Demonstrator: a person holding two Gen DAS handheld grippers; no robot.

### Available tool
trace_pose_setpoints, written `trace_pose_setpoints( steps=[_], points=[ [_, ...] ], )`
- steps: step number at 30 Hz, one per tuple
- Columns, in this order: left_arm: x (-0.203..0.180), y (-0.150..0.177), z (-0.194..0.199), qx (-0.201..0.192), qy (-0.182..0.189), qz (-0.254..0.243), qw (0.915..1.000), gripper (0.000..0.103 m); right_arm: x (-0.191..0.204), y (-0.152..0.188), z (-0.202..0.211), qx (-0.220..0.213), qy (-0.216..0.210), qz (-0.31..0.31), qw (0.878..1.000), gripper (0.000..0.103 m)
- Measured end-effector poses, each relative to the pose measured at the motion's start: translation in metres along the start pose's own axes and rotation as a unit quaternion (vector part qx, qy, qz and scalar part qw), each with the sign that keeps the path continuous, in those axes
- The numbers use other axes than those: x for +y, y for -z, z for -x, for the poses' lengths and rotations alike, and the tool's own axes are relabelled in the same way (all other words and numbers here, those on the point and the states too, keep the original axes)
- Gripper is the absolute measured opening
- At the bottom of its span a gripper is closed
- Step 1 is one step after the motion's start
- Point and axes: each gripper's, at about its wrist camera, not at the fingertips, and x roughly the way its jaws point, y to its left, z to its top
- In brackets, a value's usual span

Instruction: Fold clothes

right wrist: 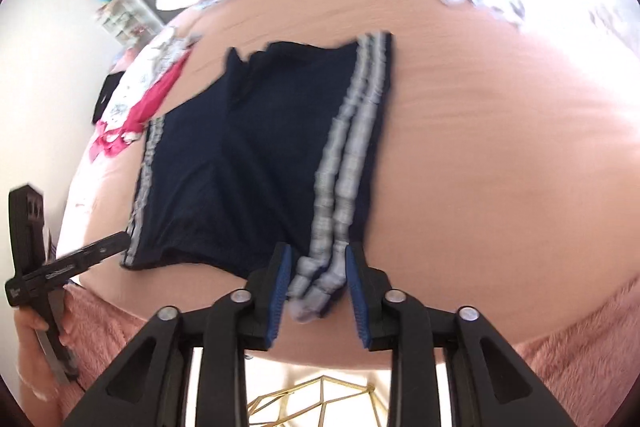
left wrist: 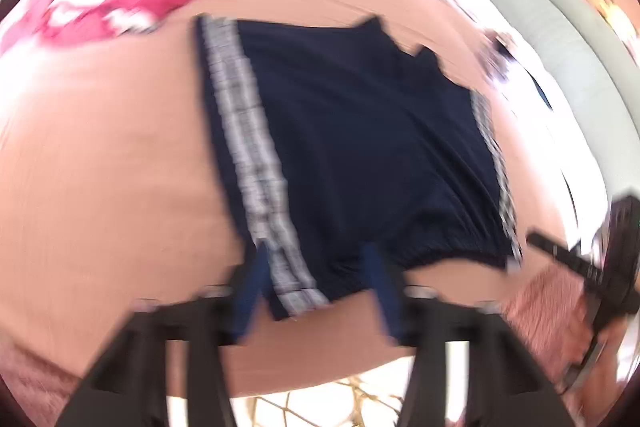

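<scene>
Blue-padded fingers of the right gripper [right wrist: 316, 285] stand apart at the bottom centre of the right wrist view, the striped waistband corner of the navy shorts [right wrist: 256, 155] lying loose between them, pads not pressing. At the bottom of the left wrist view, the left gripper [left wrist: 316, 291] also stands open around the other striped corner. Both views are blurred. Spread flat, the shorts lie mid-frame on the peach bedsheet [right wrist: 500, 167]; a red garment [left wrist: 132, 7] lies upper left.
</scene>
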Motion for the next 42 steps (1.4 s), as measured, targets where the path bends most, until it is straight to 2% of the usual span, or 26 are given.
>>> trace_pose_setpoints(
  steps=[2,3,5,10,11,12,13,14,17,20,22,26,29,32,34,37,39,40,41,42],
  points=[
    [0.017,0.018,0.005,-0.006,-0.013,0.014,0.9998,0.057,-0.007,0.003,-0.007,0.017,0.003,-0.012,1.000,0.031],
    [0.024,0.016,0.001,-0.004,-0.015,0.019,0.9997,0.057,-0.006,0.004,-0.010,0.018,0.001,-0.015,1.000,0.031],
    [0.034,0.018,-0.006,0.000,-0.004,0.035,0.9994,0.057,-0.007,0.007,-0.015,0.022,-0.007,-0.022,0.999,0.032],
    [0.031,0.016,-0.017,-0.005,-0.006,0.029,0.9995,0.057,-0.006,0.009,-0.027,0.037,-0.035,-0.036,0.998,0.032],
    [0.030,0.016,-0.021,-0.004,-0.006,0.028,0.9996,0.050,-0.005,0.008,-0.030,0.038,-0.041,-0.037,0.998,0.034],
    [0.030,0.015,-0.022,-0.003,-0.007,0.028,0.9996,0.029,-0.004,0.008,-0.032,0.038,-0.048,-0.037,0.997,0.031],
    [0.030,0.014,-0.023,-0.001,-0.008,0.027,0.9996,0.020,-0.002,0.007,-0.034,0.038,-0.055,-0.038,0.997,0.029],
    [0.031,0.012,-0.023,0.002,-0.006,0.029,0.9996,0.015,-0.001,0.007,-0.036,0.039,-0.061,-0.039,0.997,0.021],
    [0.036,0.007,-0.020,0.006,0.021,0.031,0.9993,0.008,-0.002,0.010,-0.034,0.037,-0.053,-0.046,0.997,0.014],
    [0.037,0.002,-0.005,-0.003,0.029,0.013,0.9995,0.008,-0.002,0.007,-0.014,0.017,-0.053,-0.039,0.998,0.013],
    [0.038,0.016,0.022,-0.008,0.029,-0.004,0.9995,0.008,0.000,0.001,-0.004,0.006,-0.061,-0.039,0.997,0.013],
    [0.034,0.016,0.032,0.013,0.003,-0.044,0.9989,0.008,0.002,0.000,0.004,0.009,-0.085,-0.041,0.996,0.013],
    [0.038,0.012,0.014,0.032,-0.005,-0.047,0.9984,0.008,-0.002,0.009,-0.015,0.043,-0.056,-0.047,0.996,0.013],
    [0.038,0.010,-0.002,0.038,-0.018,-0.049,0.9979,0.008,-0.003,0.023,-0.034,0.058,-0.038,-0.045,0.997,0.013],
    [0.041,0.009,-0.012,0.044,-0.025,-0.048,0.9976,0.010,0.006,0.026,-0.036,0.049,-0.022,-0.020,0.998,0.014],
    [0.050,0.001,-0.015,0.051,-0.009,-0.024,0.9984,0.011,0.020,0.023,-0.033,0.048,-0.001,0.016,0.999,0.016],
    [0.057,-0.004,-0.010,0.055,-0.003,-0.008,0.9985,0.017,0.024,0.018,-0.031,0.040,0.008,0.025,0.999,0.022],
    [0.059,-0.006,-0.006,0.052,-0.015,-0.006,0.9985,0.019,0.025,0.017,-0.026,0.034,0.009,0.024,0.999,0.025],
    [0.061,-0.008,-0.001,0.046,-0.035,-0.007,0.9983,0.025,0.025,0.017,-0.021,0.028,0.010,0.023,0.999,0.030],
    [0.063,-0.009,0.004,0.040,-0.055,-0.009,0.9976,0.034,0.024,0.016,-0.014,0.018,0.016,0.021,0.999,0.030]
  ],
)
